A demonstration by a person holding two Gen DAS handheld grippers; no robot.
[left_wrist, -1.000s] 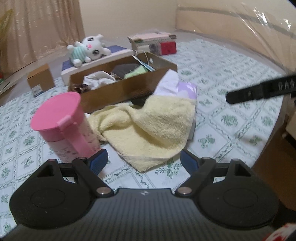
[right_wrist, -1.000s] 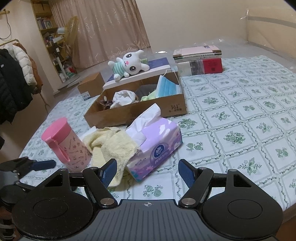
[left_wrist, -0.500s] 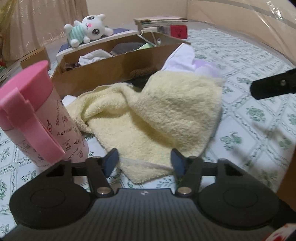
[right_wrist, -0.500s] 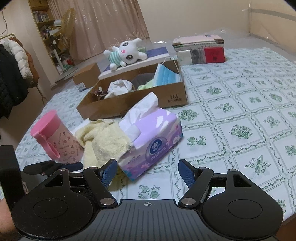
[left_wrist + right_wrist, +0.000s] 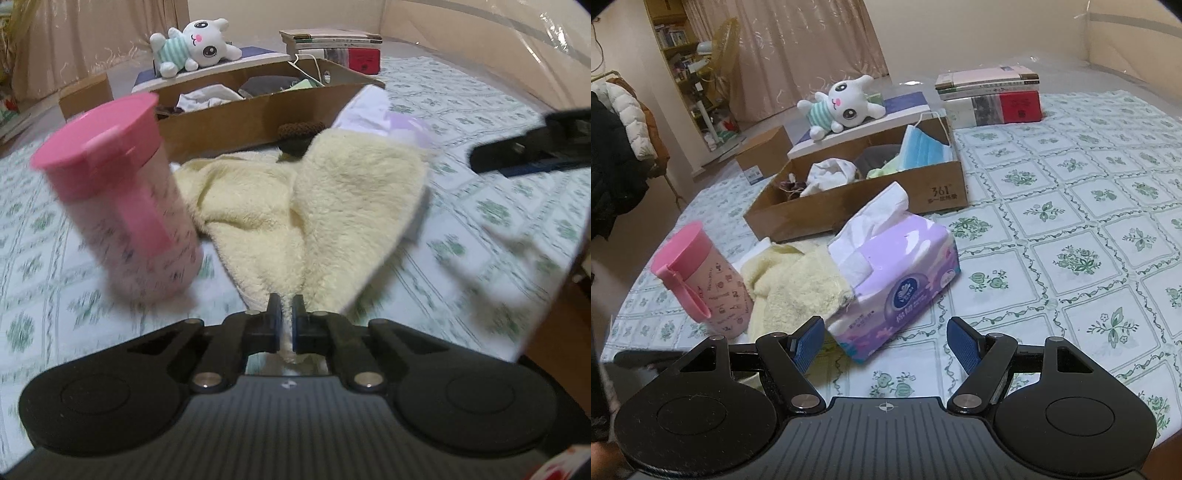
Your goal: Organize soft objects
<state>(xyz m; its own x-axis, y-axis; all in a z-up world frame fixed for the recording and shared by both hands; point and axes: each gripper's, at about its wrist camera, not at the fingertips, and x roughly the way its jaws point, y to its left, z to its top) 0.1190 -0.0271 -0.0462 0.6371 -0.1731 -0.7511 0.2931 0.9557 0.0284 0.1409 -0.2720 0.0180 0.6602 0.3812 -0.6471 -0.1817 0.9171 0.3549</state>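
Note:
A pale yellow towel lies crumpled on the patterned bedspread, draped partly over a purple tissue pack. My left gripper has its jaws closing tight on the towel's near corner, which is pinched between the pads. In the right wrist view the towel sits between the pink cup and the tissue pack. My right gripper stands open just in front of the tissue pack, with nothing between its fingers. A white plush bunny lies on a lid behind the cardboard box.
The cardboard box holds cloths, a blue mask and dark fabric. The pink cup stands close to the left of the towel. A brown fuzzy item lies by the box wall. Stacked books sit at the back right.
My left gripper came down and forward onto the towel's near corner, and its jaws went from wide apart to pinched on it. The right gripper hardly moved.

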